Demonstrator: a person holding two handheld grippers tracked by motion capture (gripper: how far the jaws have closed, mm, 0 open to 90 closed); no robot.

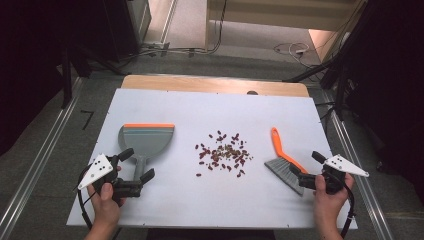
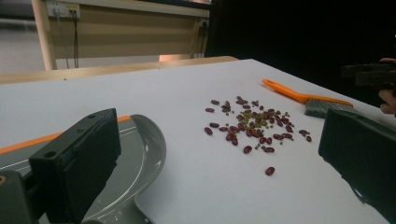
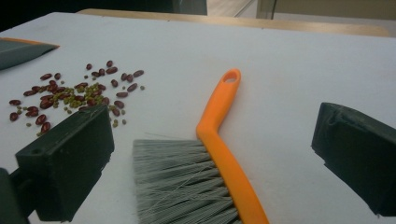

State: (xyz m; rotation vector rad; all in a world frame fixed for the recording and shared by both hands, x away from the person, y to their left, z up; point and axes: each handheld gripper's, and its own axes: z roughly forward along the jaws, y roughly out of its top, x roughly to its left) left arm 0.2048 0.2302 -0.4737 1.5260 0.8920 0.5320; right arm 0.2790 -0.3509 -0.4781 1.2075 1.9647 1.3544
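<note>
1. Left claw point(image 1: 137, 166): your left hand point(image 1: 106, 194) holds it at the near left of the table point(image 1: 165, 200). Released, jaws spread wide, one on each side of the dustpan's handle, not touching it.

2. Dustpan point(image 1: 146, 140): grey, orange strip along its far lip. The pan lies just ahead of the left claw, handle pointing back between the jaws. In the left gripper view the pan point(image 2: 140, 158) curves beside the left-hand jaw.

3. Beans point(image 1: 222, 154): a loose scatter of dark red beans with small green ones among them, ahead and to the right of the left claw, ahead and to the left of the right claw, between dustpan and brush.

4. Right claw point(image 1: 306, 165): your right hand point(image 1: 327, 197) holds it at the near right. Released, jaws wide apart, astride the brush's bristle end.

5. Brush point(image 1: 285, 160): orange handle, grey bristles. In the right gripper view it point(image 3: 219, 140) lies flat between the jaws, bristles towards the left-hand jaw, handle running away from the claw to a hang-hole at its tip.
</note>
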